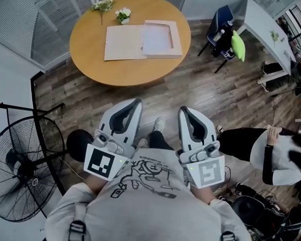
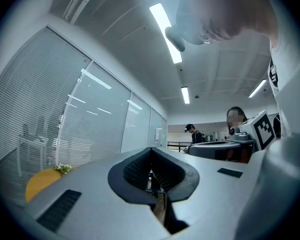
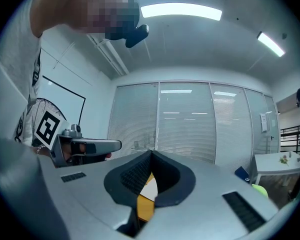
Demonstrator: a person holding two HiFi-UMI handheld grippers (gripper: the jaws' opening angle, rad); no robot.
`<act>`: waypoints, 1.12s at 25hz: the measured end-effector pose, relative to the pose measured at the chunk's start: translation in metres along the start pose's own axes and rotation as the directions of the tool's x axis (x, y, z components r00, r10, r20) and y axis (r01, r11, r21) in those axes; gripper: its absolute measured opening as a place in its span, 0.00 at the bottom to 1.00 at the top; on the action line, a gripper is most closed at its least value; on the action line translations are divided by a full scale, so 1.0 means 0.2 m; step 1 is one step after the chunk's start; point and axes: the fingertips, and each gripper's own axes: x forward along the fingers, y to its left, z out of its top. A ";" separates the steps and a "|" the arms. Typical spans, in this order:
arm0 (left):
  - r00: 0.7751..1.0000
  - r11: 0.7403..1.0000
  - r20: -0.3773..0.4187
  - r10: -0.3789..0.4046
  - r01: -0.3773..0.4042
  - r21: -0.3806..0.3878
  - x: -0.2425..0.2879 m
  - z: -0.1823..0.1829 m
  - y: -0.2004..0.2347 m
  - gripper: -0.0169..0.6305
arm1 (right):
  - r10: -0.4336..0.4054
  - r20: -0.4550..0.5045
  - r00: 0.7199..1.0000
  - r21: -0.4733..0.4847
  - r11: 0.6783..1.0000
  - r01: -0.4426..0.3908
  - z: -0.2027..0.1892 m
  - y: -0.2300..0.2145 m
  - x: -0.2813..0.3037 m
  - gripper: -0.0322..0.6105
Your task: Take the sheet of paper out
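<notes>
1. paper first: the white sheet of paper (image 1: 158,38) lies flat in the right half of the shallow open beige cardboard box (image 1: 123,43). the box's lid is folded out flat to the left. that leaves the sheet bare on top, so i judge it free to be lifted by an edge.
2. the box rests on the round light-wood table (image 1: 95,69), with small sprigs of white flowers (image 1: 123,15) near its far edge.
3. the grey left gripper (image 1: 133,105) and the grey right gripper (image 1: 186,112) are held close to the person's chest over the dark plank floor, well apart from the table and the sheet.
4. each gripper's jaws are pressed together with nothing between them. in the right gripper view the table and the pale box show only far off through the slot below the tips.
5. both grippers point level, side by side and roughly parallel, aimed toward the table, marker cubes nearest the body.
6. the sheet is untouched. the jaws will need to spread before any pinch.
</notes>
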 end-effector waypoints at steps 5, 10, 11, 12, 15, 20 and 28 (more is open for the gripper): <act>1.000 1.000 -0.007 0.003 -0.003 0.008 0.14 -0.02 0.03 0.05 | -0.016 -0.003 1.000 0.016 1.000 0.016 0.01 -0.14 0.09 0.06; 1.000 1.000 -0.014 0.011 -0.011 0.011 0.28 -0.02 0.05 0.05 | -0.011 -0.007 1.000 0.022 1.000 0.011 0.02 -0.26 0.16 0.06; 1.000 1.000 -0.015 0.013 -0.013 0.010 0.31 -0.02 0.06 0.05 | -0.009 -0.006 1.000 0.022 1.000 0.010 0.02 -0.29 0.17 0.06; 1.000 1.000 -0.015 0.015 -0.014 0.010 0.34 -0.02 0.06 0.05 | -0.007 -0.005 1.000 0.022 1.000 0.007 0.02 -0.31 0.19 0.06; 1.000 1.000 -0.017 0.016 -0.016 0.011 0.43 -0.02 0.06 0.05 | 0.000 -0.004 1.000 0.021 1.000 0.000 0.02 -0.40 0.23 0.06; 1.000 1.000 -0.020 0.012 -0.012 0.014 0.60 -0.02 0.05 0.05 | 0.010 0.003 1.000 0.025 1.000 -0.010 0.04 -0.55 0.29 0.06; 0.999 1.000 -0.029 0.012 -0.012 0.007 0.84 -0.06 0.02 0.05 | 0.039 0.007 0.999 0.016 0.999 -0.040 0.03 -0.78 0.34 0.06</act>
